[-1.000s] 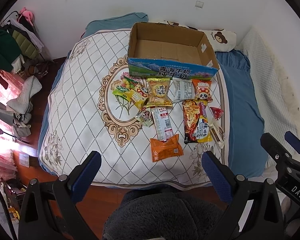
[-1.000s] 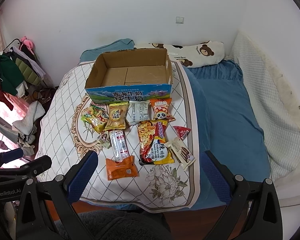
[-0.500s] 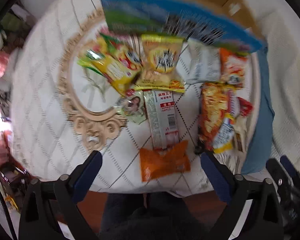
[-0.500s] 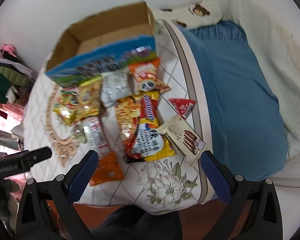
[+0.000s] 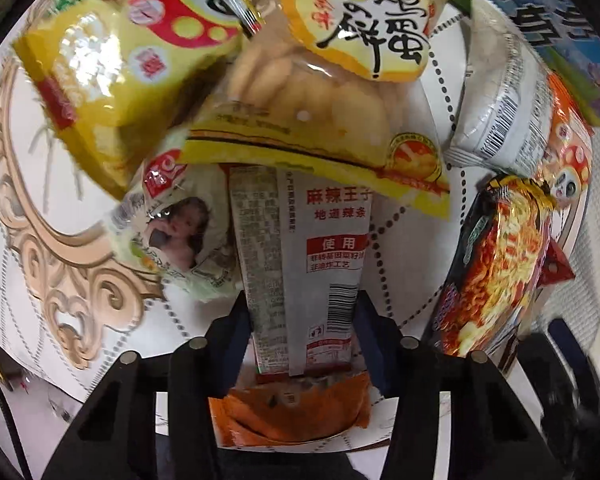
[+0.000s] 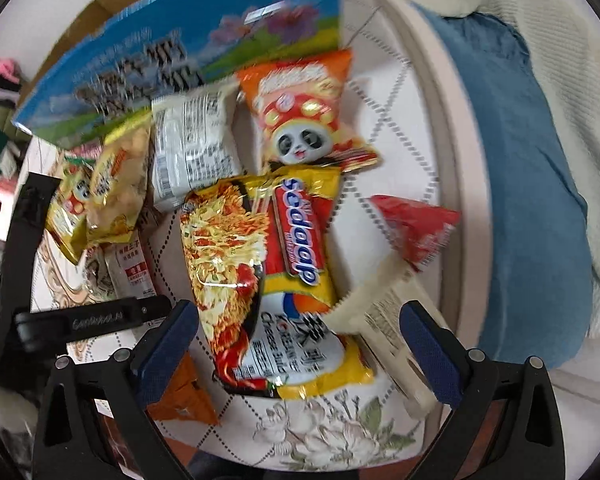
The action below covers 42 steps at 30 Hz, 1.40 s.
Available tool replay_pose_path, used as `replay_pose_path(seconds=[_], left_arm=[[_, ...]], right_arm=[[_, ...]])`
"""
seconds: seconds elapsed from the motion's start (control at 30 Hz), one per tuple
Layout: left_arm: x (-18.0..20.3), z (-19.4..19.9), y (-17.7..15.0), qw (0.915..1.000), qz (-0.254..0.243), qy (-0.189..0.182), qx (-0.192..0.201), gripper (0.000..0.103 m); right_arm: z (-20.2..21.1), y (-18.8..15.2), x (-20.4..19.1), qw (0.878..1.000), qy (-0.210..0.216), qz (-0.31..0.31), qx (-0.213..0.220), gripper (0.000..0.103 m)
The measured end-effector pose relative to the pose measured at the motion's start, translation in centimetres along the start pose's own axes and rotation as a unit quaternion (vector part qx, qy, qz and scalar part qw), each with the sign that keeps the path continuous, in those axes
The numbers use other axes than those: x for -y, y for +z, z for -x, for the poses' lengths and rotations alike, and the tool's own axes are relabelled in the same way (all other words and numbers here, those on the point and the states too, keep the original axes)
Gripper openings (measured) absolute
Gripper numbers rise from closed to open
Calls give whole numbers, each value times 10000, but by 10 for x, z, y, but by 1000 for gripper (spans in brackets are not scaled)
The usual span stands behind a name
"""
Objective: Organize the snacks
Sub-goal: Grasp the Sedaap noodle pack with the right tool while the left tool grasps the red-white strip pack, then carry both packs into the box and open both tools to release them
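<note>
Glossy, crinkled foil strip packet (image 5: 300, 264) pinched in left hand-held gripper (image 5: 300, 320); right hand-held gripper (image 6: 300, 344) gapes over noodles

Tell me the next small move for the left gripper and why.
Probably lift straight up. The left gripper has just been closing, and its jaws now stand against both long edges of the long white spicy-strip packet. That packet's top end is tucked under the yellow egg-biscuit bag, so a gentle rise should free it before carrying it to the cardboard box.
</note>
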<state>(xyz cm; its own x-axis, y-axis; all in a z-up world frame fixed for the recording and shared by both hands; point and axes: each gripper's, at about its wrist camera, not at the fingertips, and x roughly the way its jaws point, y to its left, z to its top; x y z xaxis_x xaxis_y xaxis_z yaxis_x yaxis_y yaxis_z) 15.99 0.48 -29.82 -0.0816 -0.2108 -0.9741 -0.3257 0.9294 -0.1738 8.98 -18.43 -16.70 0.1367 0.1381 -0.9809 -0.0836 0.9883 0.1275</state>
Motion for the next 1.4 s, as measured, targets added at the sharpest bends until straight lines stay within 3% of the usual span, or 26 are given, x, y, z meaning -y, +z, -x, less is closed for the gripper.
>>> replay_pose_path(seconds=[0.13,0.27,0.3,0.43,0.57,0.73,0.87,1.17,1.4], left_arm=[[-11,11,-15,9967,-497,566,286,46],[-26,15,-22,9930,-735,852,369,46],[-30,14,-25,9937,-720,791,346,48],[-51,10,-31,9972,-534,461,259,52],[-63,3,-38,9977,-498,369,289,54],[-74,11,-51,9960,-563,408,568,43],[-84,27,-65,9940,-736,429,693,42],[-128,84,-124,9893,-975,245,1056,42],[-152,158,-141,9849,-1050,-199,1365,42]], right_arm=[[-20,8,-12,9997,84,121,-211,102],[-45,15,-20,9987,126,51,-485,98],[-48,15,-23,9986,126,61,-509,91],[-54,12,-34,9979,65,26,-645,89],[-59,11,-47,9975,68,27,-702,91],[-84,11,-62,9964,-192,119,-817,94],[-98,8,-79,9953,-486,365,-755,88],[-61,-33,-103,9983,-458,317,-178,85],[-18,-50,-123,9997,57,60,230,85]])
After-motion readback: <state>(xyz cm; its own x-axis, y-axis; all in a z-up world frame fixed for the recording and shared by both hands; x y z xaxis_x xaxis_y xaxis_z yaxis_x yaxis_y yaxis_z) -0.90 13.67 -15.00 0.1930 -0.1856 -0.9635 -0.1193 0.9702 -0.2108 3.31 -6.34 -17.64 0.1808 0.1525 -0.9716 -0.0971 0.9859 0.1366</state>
